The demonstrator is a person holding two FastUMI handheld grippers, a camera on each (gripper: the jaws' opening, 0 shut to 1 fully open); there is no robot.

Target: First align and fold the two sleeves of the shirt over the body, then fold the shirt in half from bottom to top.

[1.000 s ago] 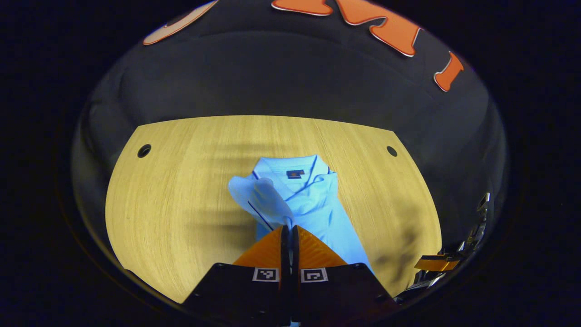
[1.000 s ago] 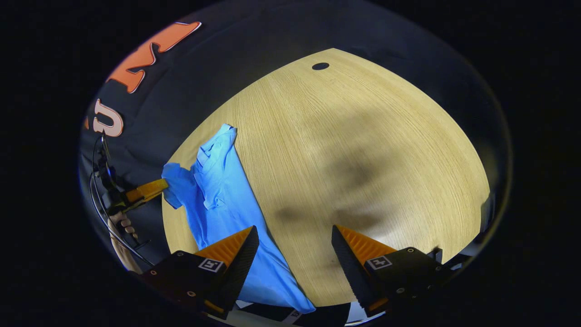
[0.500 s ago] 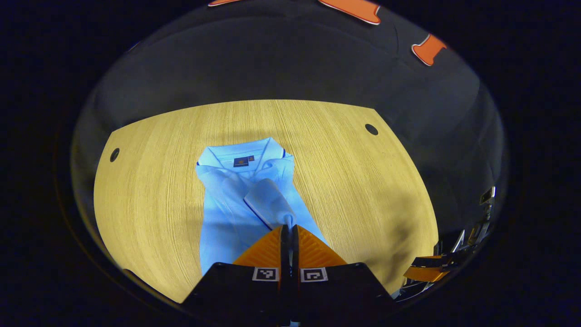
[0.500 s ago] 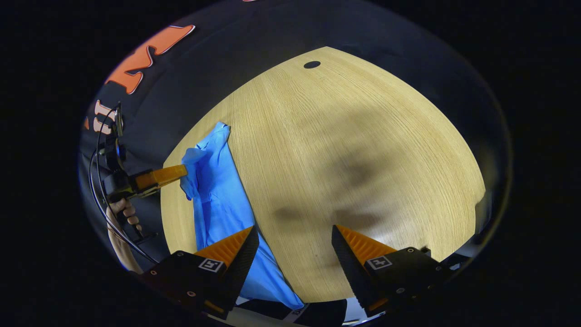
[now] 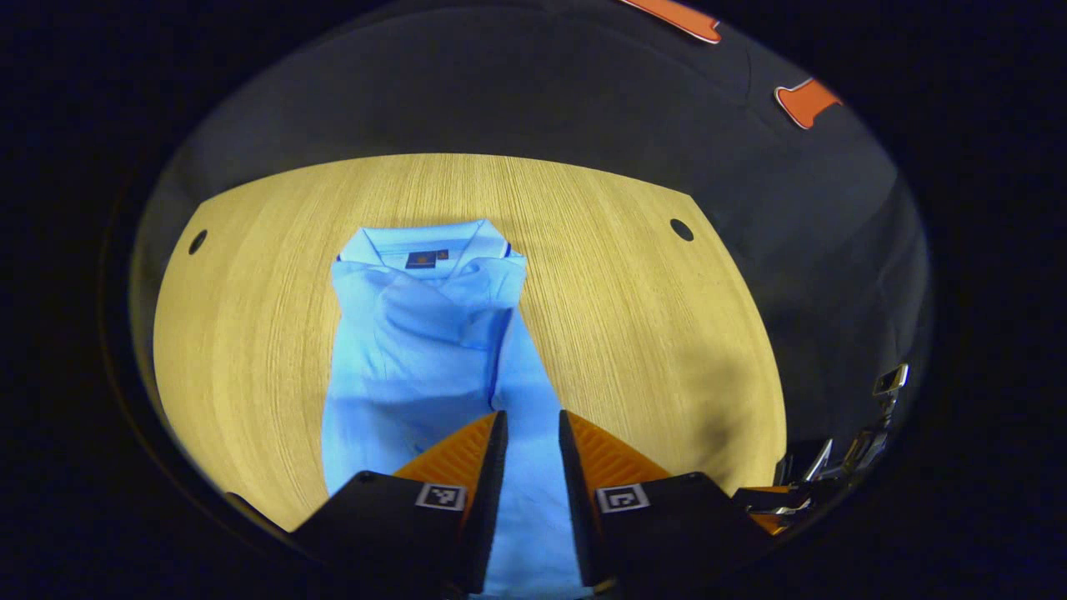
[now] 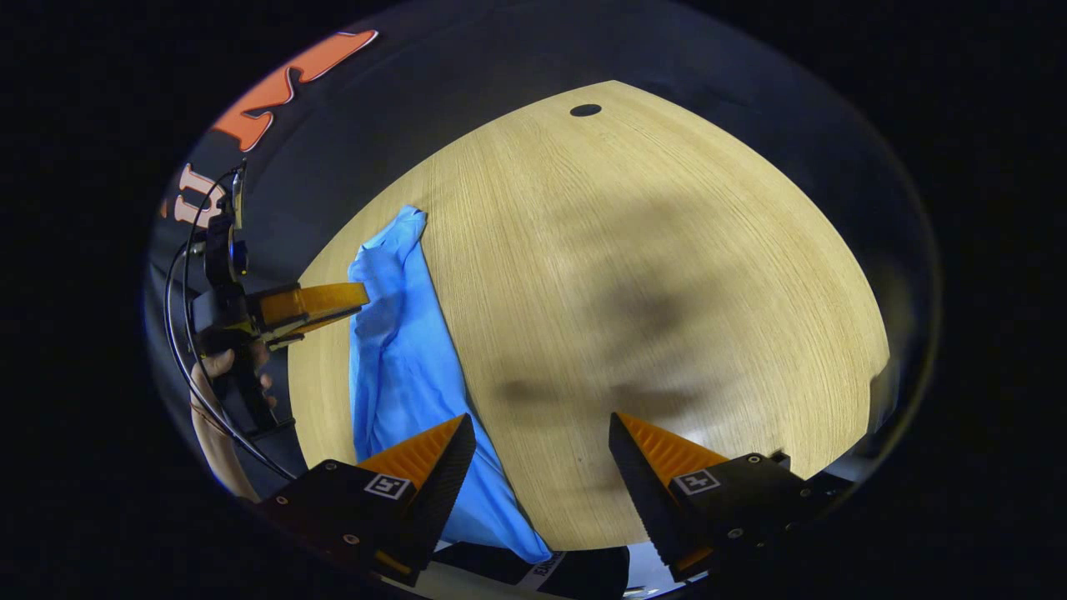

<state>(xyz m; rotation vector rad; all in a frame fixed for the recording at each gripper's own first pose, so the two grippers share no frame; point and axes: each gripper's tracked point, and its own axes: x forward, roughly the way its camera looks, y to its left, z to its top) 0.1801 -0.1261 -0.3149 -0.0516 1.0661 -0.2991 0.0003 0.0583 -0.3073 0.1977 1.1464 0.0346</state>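
So sleeves lie folded on the shirt [image 5: 417, 350]; both grippers [image 5: 527, 433] [image 6: 542, 450] apart, empty; next I grab the hem.

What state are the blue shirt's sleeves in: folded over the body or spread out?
Folded. In the left gripper view the shirt lies as a narrow strip, sleeve fabric overlapping its chest.

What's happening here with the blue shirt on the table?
A person is folding a light blue shirt on a wooden table with a hand-held gripper in each hand. Both sleeves already lie over the body, collar at the far end. The left hand-held gripper hangs open over the shirt's lower part, holding nothing. The right hand-held gripper is open above bare table beside the shirt. The bottom-to-top fold is not yet done.
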